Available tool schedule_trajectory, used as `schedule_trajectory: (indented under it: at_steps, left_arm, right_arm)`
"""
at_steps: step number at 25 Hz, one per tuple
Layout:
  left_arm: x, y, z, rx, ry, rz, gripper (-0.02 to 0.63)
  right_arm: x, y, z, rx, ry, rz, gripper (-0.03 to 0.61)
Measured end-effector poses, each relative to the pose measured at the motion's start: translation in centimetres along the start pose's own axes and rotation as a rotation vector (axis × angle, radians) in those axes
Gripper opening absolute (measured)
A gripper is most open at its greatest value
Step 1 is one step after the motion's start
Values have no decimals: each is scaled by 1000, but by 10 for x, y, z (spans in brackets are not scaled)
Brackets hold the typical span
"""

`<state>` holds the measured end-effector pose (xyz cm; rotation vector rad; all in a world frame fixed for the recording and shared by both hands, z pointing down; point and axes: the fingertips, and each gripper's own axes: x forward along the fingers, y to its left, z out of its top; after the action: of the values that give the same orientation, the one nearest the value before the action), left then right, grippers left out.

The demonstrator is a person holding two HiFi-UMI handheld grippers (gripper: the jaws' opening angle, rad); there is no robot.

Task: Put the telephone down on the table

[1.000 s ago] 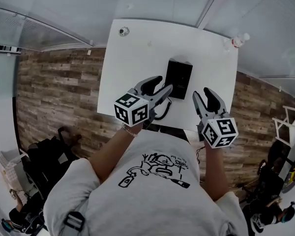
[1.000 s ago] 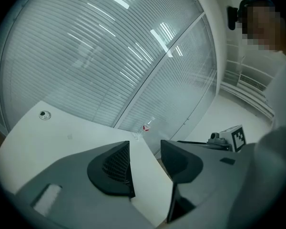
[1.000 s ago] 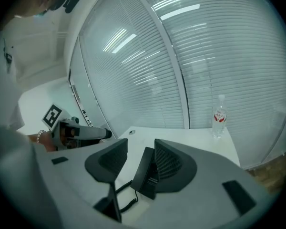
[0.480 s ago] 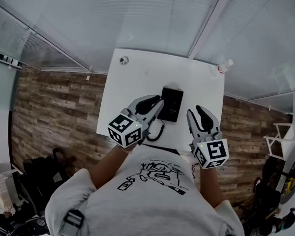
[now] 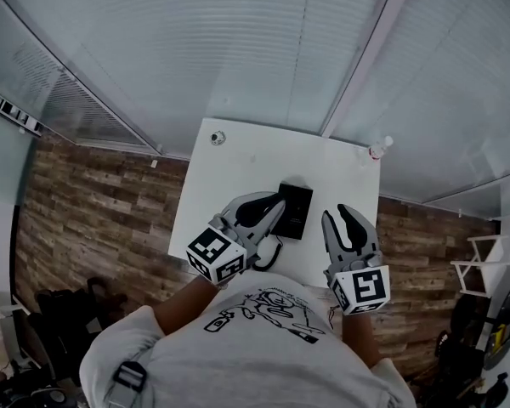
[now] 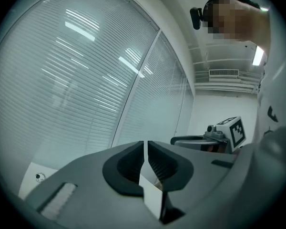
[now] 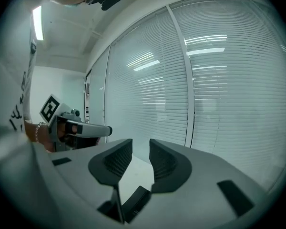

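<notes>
The black telephone point(image 5: 294, 209) lies flat on the white table point(image 5: 238, 155), near its front edge, and its black cord point(image 5: 272, 249) curls toward me. My left gripper point(image 5: 276, 204) hovers above the phone's left side, shut and empty; in the left gripper view its jaws point(image 6: 145, 149) meet with only a slit between them. To the right of the phone my right gripper point(image 5: 340, 215) is raised; its jaws point(image 7: 140, 149) are closing, with a narrow gap and nothing between them. Neither gripper touches the phone.
A small round object point(image 5: 218, 137) sits at the table's far left corner and a small bottle point(image 5: 376, 150) at its far right corner. Glass walls with blinds stand right behind the table. Wood-plank floor surrounds it, and a white rack point(image 5: 484, 270) stands at the right.
Both grippers have risen off the table and their jaws have closed from wide open. The telephone has stayed on the table. The head view has tilted up toward the blinds.
</notes>
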<state>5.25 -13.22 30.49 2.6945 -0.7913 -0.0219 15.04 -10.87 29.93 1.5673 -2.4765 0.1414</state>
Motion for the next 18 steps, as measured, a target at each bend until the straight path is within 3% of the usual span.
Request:
schedule_trajectory:
  at_steps: [9,18]
  left_arm:
    - [-6,-10,36,58,-73,-1,27]
    - [-4,-14,49,87,-98,-22,28]
  right_arm:
    - [-7,6,24,8,-43,18,103]
    - [-7,5,32,-1,-59,7,94]
